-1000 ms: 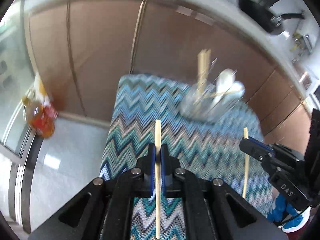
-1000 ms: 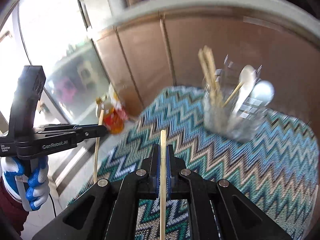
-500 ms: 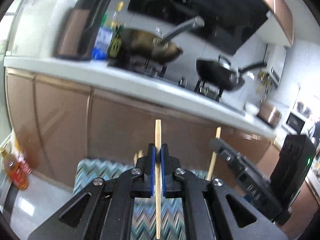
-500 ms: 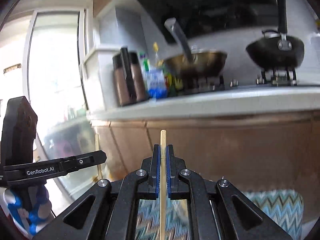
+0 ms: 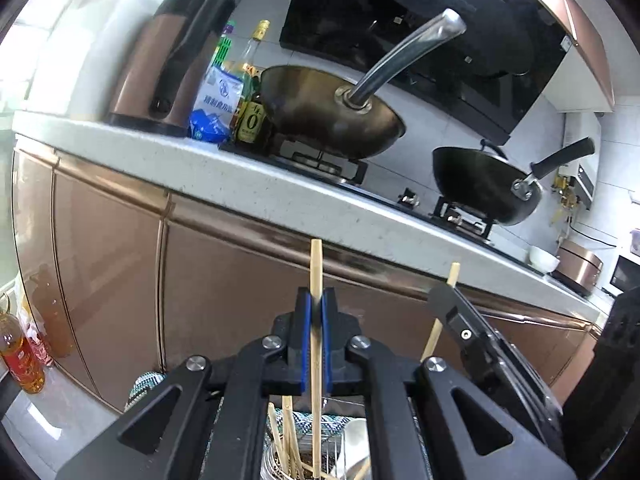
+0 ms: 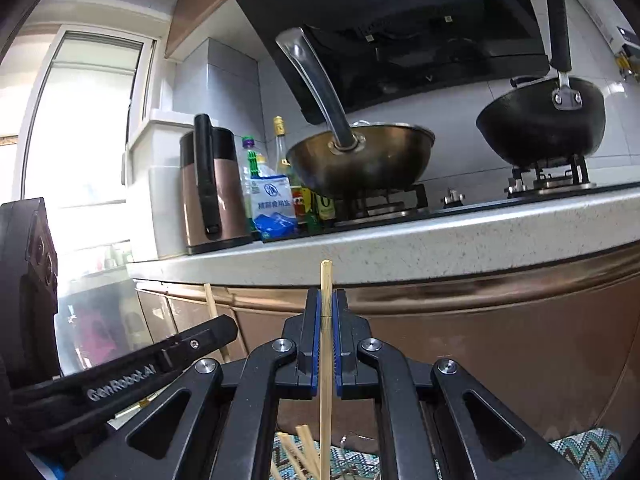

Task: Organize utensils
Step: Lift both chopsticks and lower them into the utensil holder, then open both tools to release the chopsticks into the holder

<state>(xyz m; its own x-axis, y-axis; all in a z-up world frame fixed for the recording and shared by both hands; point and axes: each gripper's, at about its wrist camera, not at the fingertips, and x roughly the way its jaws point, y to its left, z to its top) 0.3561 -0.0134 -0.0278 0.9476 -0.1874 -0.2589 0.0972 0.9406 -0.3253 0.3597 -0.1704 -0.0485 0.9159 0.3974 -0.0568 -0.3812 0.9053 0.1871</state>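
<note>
Left gripper [image 5: 316, 316] pinches a chopstick [image 5: 316, 352] upright, its lower end among other chopsticks [image 5: 286, 440] in a holder [image 5: 276, 460] below. Right gripper [image 6: 326, 316] is clamped on a second chopstick [image 6: 326, 360], also vertical above the holder

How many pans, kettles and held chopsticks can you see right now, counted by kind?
Pans on the stove: 2, bronze wok and black wok
Copper kettles: 1
Wooden chopsticks held: 2, left gripper's, right gripper's
Total: 5
</note>
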